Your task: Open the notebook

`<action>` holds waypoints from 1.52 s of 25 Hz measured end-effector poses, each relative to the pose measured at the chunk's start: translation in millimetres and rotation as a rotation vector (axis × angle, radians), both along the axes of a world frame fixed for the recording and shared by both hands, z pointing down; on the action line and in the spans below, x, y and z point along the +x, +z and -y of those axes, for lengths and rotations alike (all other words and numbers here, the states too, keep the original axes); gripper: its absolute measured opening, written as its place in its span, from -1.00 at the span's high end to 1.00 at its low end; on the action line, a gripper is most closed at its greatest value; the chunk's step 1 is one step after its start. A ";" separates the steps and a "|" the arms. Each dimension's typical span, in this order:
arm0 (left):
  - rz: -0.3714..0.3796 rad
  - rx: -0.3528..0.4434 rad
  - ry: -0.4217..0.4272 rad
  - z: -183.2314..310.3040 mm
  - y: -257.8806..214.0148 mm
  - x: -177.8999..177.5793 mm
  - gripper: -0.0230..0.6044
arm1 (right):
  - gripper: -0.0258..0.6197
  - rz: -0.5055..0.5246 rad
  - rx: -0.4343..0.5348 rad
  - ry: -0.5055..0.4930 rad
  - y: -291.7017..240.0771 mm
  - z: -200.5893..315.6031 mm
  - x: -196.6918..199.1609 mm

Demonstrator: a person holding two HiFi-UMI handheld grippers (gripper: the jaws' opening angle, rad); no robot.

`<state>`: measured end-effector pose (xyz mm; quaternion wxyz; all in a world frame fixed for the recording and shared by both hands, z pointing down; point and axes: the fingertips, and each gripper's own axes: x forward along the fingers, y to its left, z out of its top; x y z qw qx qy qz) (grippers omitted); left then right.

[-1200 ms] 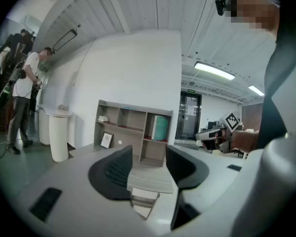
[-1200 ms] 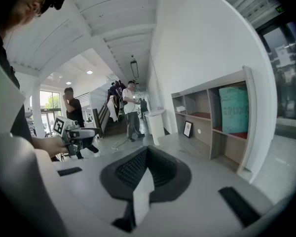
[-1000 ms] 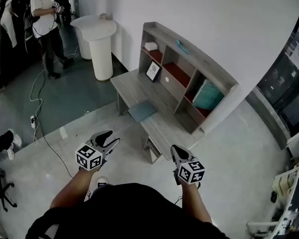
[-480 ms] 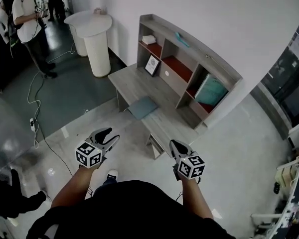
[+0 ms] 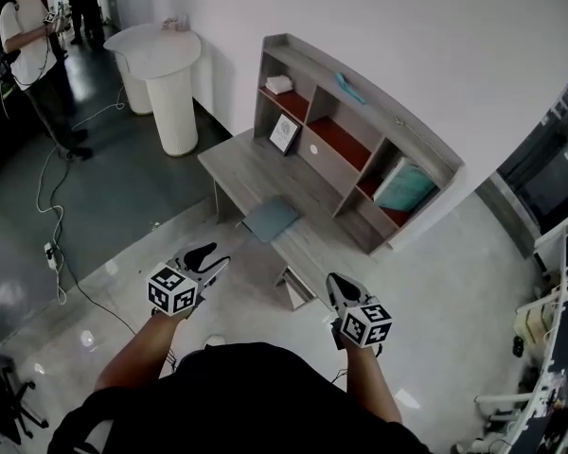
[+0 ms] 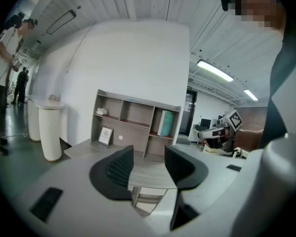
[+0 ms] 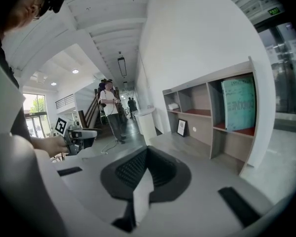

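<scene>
Notebook (image 5: 270, 218) closed on desk (image 5: 235, 164), well apart from left gripper (image 5: 206, 256) (jaws apart, empty) and right gripper (image 5: 334, 283) (jaws together, empty), both held forward, likely for approach.

Grey desk (image 5: 244, 170), shelf hutch (image 5: 383, 113), white pedestal (image 5: 170, 102)

Notebook (image 5: 270, 218) is showing slate blue-grey; desk (image 5: 237, 164) is presenting pale grey woodgrain; shelf floors (image 5: 336, 132) are showing red (one book (image 5: 407, 185), teal).

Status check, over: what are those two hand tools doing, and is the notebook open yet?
Left tool open, empty. Right tool shut, empty. Notebook closed on desk, untouched. Nothing blocking it.
</scene>
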<state>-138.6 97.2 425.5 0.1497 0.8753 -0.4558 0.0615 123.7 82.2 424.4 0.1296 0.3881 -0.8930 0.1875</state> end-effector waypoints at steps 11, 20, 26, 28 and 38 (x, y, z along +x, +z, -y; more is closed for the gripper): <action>-0.016 -0.035 0.107 28.8 18.6 -54.0 0.29 | 0.92 -0.053 -0.004 0.088 0.2 3.0 -56.7; -0.014 -0.046 0.187 43.9 29.3 -90.8 0.31 | 0.92 -0.093 -0.015 0.166 10.1 -6.1 -98.1; -0.013 -0.059 0.238 43.2 35.3 -107.1 0.31 | 0.92 -0.111 -0.023 0.210 13.6 -12.9 -113.7; -0.011 -0.065 0.249 42.0 38.1 -111.3 0.31 | 0.92 -0.116 -0.029 0.214 15.3 -16.9 -119.4; -0.014 -0.078 0.275 39.9 41.4 -103.1 0.31 | 0.92 -0.150 -0.036 0.267 21.1 -20.9 -107.7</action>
